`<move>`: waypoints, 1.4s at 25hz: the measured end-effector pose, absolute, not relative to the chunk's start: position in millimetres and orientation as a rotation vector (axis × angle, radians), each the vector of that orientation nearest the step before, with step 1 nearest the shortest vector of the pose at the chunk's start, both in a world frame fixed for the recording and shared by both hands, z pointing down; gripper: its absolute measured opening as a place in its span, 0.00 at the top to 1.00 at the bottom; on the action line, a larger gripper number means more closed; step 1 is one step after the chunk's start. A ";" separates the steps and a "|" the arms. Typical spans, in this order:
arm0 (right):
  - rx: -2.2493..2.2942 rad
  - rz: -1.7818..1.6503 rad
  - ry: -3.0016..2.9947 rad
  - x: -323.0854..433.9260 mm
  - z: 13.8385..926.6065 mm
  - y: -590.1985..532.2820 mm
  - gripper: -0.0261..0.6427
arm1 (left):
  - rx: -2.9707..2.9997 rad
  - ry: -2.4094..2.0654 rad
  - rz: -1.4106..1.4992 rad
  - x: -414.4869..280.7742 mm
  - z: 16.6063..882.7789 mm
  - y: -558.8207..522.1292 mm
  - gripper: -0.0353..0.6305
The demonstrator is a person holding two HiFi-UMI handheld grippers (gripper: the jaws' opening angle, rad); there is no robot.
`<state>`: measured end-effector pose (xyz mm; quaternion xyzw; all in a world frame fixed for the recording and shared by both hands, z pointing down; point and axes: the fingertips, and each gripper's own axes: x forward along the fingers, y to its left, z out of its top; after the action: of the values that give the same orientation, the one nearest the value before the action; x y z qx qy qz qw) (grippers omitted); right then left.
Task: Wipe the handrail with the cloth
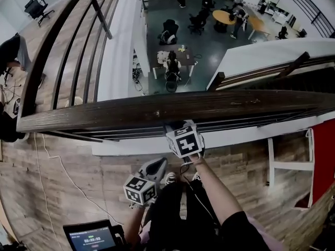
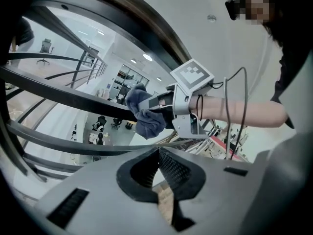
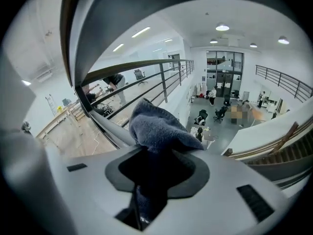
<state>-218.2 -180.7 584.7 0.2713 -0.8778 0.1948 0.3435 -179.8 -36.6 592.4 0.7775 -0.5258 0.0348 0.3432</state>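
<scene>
A dark wooden handrail [image 1: 157,110] crosses the head view from left to right, with thin metal bars under it. My right gripper [image 1: 177,127] reaches up to its near underside, the marker cube just below the rail. It is shut on a blue-grey cloth [image 3: 159,126], which bunches out past the jaws. From the left gripper view the cloth [image 2: 143,114] hangs below the big rail [image 2: 122,18], in front of a lower bar; contact cannot be told. My left gripper [image 1: 161,162] stays lower, near my body, its jaws [image 2: 159,168] shut on nothing.
Beyond the rail is a drop to a lower floor with desks, chairs and people [image 1: 171,64]. A screen with a timer [image 1: 91,238] sits at the bottom left. A cable [image 1: 63,166] trails over the wooden floor. Something red [image 1: 324,161] stands at right.
</scene>
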 end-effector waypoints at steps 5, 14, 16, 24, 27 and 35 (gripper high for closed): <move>0.712 0.528 -2.289 -207.7 584.4 -188.8 0.80 | 2.021 -1.338 0.102 -167.9 595.0 -44.6 0.95; 0.785 0.544 -2.301 -123.8 585.9 -226.5 0.80 | 2.037 -1.295 0.111 -119.4 598.8 -67.2 0.95; 0.808 0.552 -2.301 -92.7 590.5 -238.9 0.80 | 2.042 -1.286 0.112 -99.9 603.6 -75.5 0.95; 0.947 0.579 -2.279 44.8 592.1 -296.7 0.80 | 2.078 -1.240 0.160 -20.7 606.6 -111.9 0.95; 0.983 0.579 -2.285 77.6 584.3 -311.3 0.80 | 2.088 -1.212 0.172 -9.8 602.2 -116.4 0.95; 1.174 0.610 -2.236 207.0 577.6 -367.8 0.80 | 2.101 -1.166 0.197 37.3 604.1 -133.3 0.95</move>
<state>207.0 -367.8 577.6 0.4352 -0.8291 0.2262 0.2685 37.3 -133.3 604.1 0.8140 -0.4516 0.0764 0.3573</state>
